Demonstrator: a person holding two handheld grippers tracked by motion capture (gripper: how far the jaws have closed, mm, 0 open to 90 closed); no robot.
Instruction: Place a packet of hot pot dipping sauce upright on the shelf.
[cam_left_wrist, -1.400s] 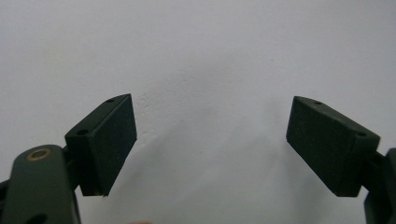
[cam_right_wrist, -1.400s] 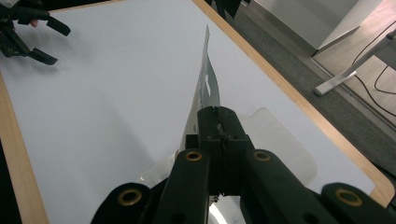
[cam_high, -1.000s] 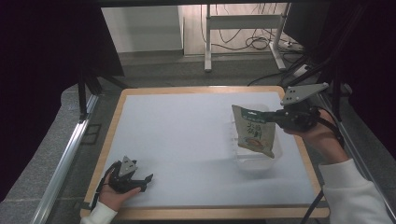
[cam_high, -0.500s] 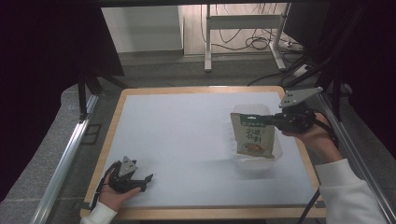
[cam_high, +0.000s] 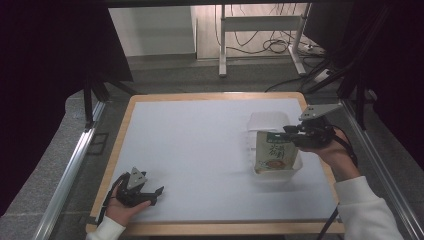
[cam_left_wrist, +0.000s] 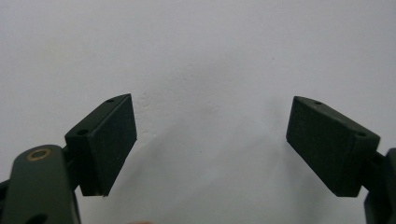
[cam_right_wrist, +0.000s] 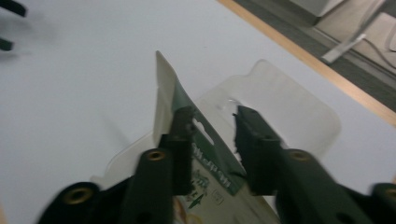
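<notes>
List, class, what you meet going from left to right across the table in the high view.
left gripper → food pouch standing in a clear plastic tub → right gripper

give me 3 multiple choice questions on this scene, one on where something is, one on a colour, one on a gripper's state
1. Where does the packet stand?
A. in the clear plastic container
B. flat at the table's left edge
C. on the floor

2. What colour is the packet's top band?
A. red
B. green
C. blue

3. How is the left gripper?
A. shut on the packet
B. shut on nothing
C. open, over bare white table

Answers: 1 A, the packet's base sits inside the container near the right gripper. 2 B, the right gripper view shows a green band. 3 C, the left gripper view shows its jaws wide apart.
</notes>
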